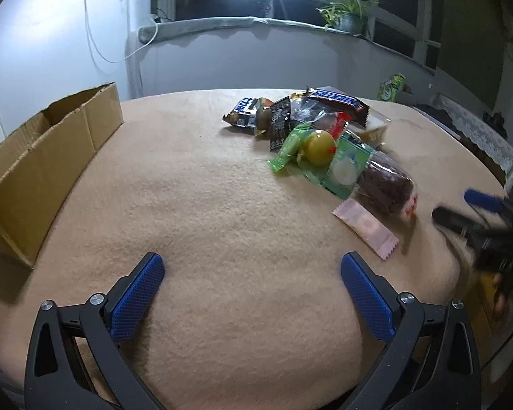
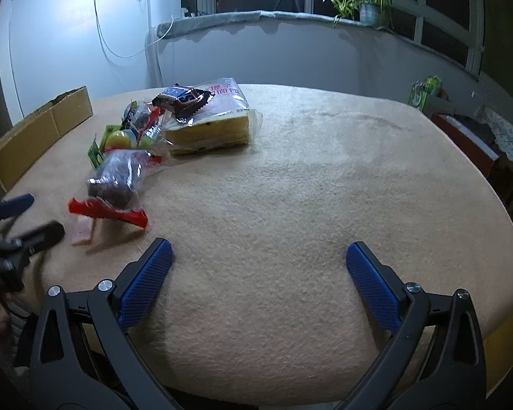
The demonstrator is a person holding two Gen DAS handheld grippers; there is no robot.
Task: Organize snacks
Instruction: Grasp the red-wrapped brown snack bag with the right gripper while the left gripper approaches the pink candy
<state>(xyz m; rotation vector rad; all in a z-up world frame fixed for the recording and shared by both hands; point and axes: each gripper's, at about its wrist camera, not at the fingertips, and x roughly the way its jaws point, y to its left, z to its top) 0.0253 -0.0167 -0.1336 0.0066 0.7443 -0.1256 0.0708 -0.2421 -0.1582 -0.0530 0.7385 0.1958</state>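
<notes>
A heap of wrapped snacks lies on the beige table cloth (image 1: pixel 205 205): a Snickers bar (image 1: pixel 335 99), a yellow ball candy (image 1: pixel 319 148), green packets (image 1: pixel 347 169), a dark cake in clear wrap (image 1: pixel 384 188) and a pink sachet (image 1: pixel 367 227). The right wrist view adds a bagged yellow cake (image 2: pixel 215 126) under the Snickers bar (image 2: pixel 183 97). An open cardboard box (image 1: pixel 48 157) stands at the left edge. My left gripper (image 1: pixel 253 282) is open over bare cloth, short of the heap. My right gripper (image 2: pixel 260 270) is open too, right of the heap.
A second green snack packet (image 1: pixel 390 87) sits on furniture beyond the table's far right. A potted plant (image 1: pixel 349 13) stands on the window sill under a ring light. The table edge drops off close on the right (image 2: pixel 506 273). Wide bare cloth spreads right of the heap.
</notes>
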